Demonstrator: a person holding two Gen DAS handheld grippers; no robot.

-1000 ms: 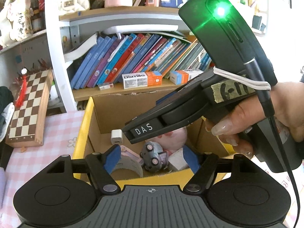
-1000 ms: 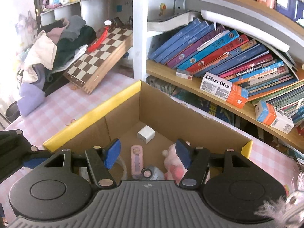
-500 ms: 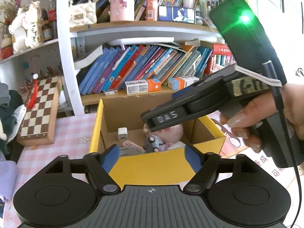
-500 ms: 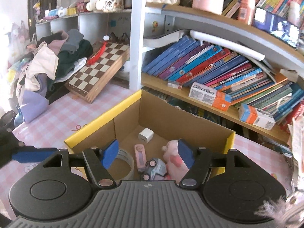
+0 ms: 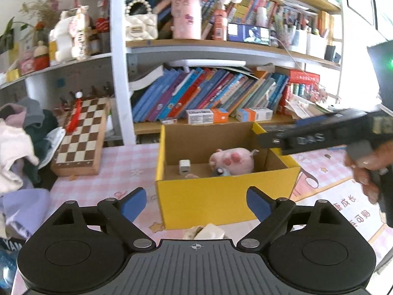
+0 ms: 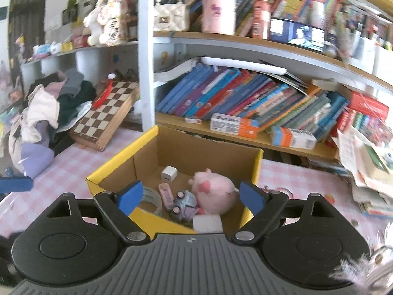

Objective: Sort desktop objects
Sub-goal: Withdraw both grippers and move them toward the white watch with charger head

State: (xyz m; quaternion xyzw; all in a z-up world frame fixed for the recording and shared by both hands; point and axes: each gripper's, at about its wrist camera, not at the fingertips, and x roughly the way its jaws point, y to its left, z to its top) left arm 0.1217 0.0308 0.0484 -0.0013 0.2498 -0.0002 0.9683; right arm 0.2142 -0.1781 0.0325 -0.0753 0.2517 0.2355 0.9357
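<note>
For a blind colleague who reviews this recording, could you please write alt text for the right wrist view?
The open right gripper, holding nothing, hovers over a yellow cardboard box on a pink checked tablecloth. Inside the box lie a pink plush pig, a toy car, a tape roll and a white charger. Behind stand shelves of leaning books and a chessboard.

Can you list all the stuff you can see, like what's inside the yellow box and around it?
box: one, yellow outside, brown inside, on the pink checked table
plush pig: one, pink, inside the box
toy car: one, lilac-grey, in the box beside the pig
charger plug: one, white, at the back of the box
tape roll: one, clear, in the box's left front
chessboard: one, brown and cream, left of the box
books: many, mostly blue and red, leaning on the shelf behind
clothes pile: one, mixed colours, far left
left gripper: one, black with blue fingers, open
right gripper: one, same colours, open
</note>
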